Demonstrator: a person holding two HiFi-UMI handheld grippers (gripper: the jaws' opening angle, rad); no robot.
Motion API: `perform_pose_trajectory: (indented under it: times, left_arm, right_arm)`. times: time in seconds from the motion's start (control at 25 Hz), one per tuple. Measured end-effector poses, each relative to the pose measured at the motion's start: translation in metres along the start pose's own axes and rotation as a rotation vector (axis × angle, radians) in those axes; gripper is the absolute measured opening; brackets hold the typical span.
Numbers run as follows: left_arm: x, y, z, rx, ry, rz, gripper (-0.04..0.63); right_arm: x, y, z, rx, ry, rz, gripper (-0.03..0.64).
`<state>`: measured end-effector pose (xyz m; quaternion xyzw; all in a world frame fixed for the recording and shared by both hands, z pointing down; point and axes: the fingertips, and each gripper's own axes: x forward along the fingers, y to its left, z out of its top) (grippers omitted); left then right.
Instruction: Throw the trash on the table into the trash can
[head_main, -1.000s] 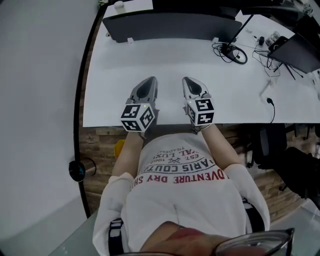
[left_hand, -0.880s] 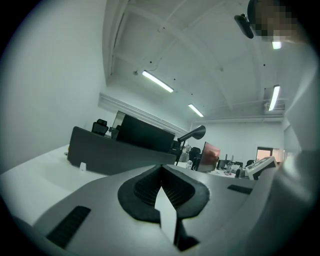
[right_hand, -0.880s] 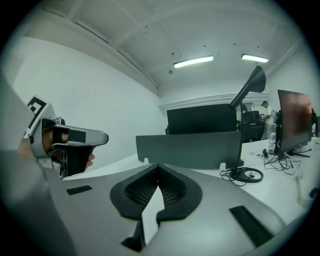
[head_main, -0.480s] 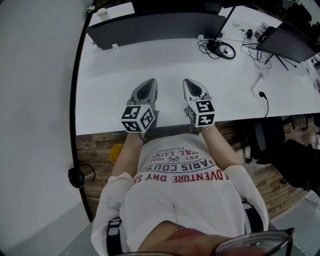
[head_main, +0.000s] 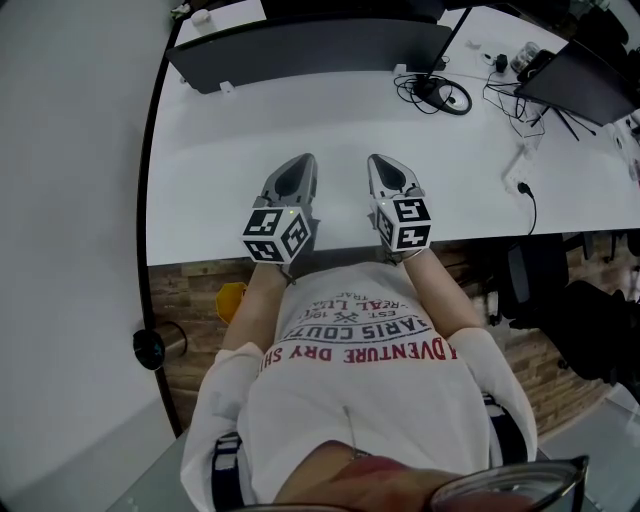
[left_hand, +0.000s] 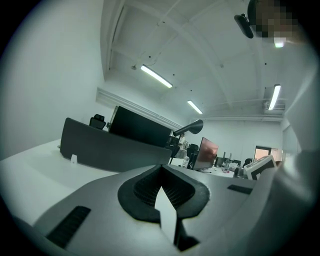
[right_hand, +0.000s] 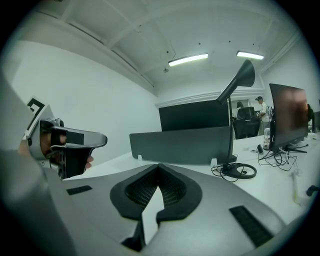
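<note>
My left gripper (head_main: 297, 168) and right gripper (head_main: 386, 166) hover side by side over the near edge of the white table (head_main: 220, 160), pointing away from the person. Both are shut with nothing between the jaws. In the left gripper view the left gripper (left_hand: 161, 170) has its black pads meeting at the tip, and the right gripper (right_hand: 159, 168) looks the same in its own view. No trash shows on the table near them. A small yellow object (head_main: 231, 300) lies on the floor under the table's left end.
A dark divider panel (head_main: 310, 45) stands across the far side of the table. A coiled cable (head_main: 441, 97) and a lamp base lie to its right, a plug and lead (head_main: 526, 195) further right. A round black object (head_main: 150, 347) sits by the left wall.
The table and its clutter have slid left and a little nearer in the head view over the second. Both grippers stayed side by side with jaws shut.
</note>
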<state>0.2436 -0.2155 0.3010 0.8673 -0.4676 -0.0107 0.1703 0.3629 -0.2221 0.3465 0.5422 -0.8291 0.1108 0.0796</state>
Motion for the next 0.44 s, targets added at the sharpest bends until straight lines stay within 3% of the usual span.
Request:
perform_pose_trajectory:
  times: [0.44]
  left_arm:
    - [0.0098, -0.0057, -0.0018, 0.018, -0.001, 0.011, 0.023]
  right_arm:
    - [0.0045, -0.0079, 0.0030, 0.000, -0.015, 0.021, 0.025]
